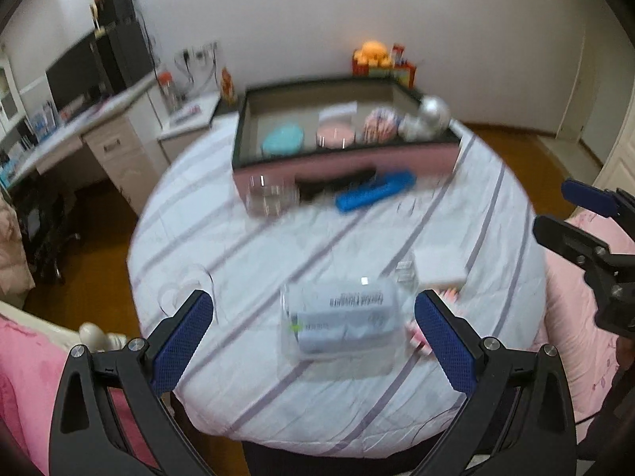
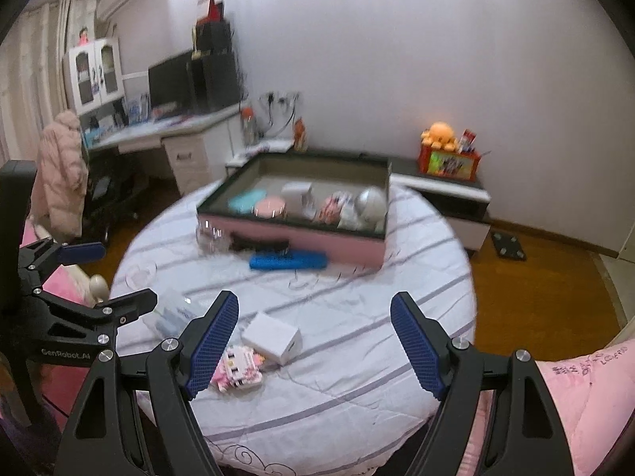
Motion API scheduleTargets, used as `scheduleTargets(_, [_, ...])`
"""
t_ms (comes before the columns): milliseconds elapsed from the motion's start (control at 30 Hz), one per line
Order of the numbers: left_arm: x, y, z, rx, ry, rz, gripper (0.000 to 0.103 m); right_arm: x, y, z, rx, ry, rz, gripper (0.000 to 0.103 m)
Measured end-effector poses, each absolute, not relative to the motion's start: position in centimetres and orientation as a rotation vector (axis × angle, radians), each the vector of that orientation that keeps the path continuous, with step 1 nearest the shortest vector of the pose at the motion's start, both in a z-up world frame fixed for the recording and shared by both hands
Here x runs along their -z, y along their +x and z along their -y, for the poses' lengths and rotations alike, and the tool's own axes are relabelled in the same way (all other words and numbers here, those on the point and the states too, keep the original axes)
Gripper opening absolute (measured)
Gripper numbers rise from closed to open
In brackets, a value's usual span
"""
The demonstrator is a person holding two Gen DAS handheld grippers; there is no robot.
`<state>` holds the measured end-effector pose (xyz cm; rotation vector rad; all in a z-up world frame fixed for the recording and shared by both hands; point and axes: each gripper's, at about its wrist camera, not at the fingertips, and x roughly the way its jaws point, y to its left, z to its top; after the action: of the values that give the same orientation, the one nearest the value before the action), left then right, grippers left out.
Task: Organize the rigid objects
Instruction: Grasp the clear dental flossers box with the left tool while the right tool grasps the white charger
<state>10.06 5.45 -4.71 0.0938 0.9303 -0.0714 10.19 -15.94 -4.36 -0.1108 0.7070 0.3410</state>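
Observation:
A pink storage box (image 1: 345, 158) (image 2: 317, 238) stands at the far side of a round table (image 1: 278, 246) (image 2: 357, 309) with a striped cloth. It holds a teal disc (image 1: 282, 139), a pink disc (image 1: 335, 135) and a silver ball (image 1: 434, 111). A clear plastic pack (image 1: 343, 319) lies between the fingers of my open left gripper (image 1: 313, 341). A white box (image 2: 272, 337) and a pink packet (image 2: 238, 369) lie near my open, empty right gripper (image 2: 315, 345). A blue case (image 1: 375, 190) (image 2: 287, 260) lies in front of the storage box.
A clear jar (image 1: 272, 194) (image 2: 212, 236) stands by the storage box's left corner. A clear heart-shaped piece (image 1: 186, 285) lies at the table's left. A desk (image 2: 158, 135) and cabinet (image 2: 448, 194) line the wall. Pink bedding (image 2: 587, 388) flanks the table.

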Motion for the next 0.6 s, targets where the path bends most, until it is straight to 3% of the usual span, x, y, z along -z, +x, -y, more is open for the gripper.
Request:
scheduleTargets(267, [9.6,12.0,-5.2,0.111,0.046,-1.084,0.103,10.3,14.0,13.8,-0.362,-0.198,-0.856,0.081])
scheduleTargets(600, [11.1,13.6,-5.8,0.194,-0.093,-1.192,0.103,13.6,16.2,11.4,-0.531,-0.228,-0.986,0.08])
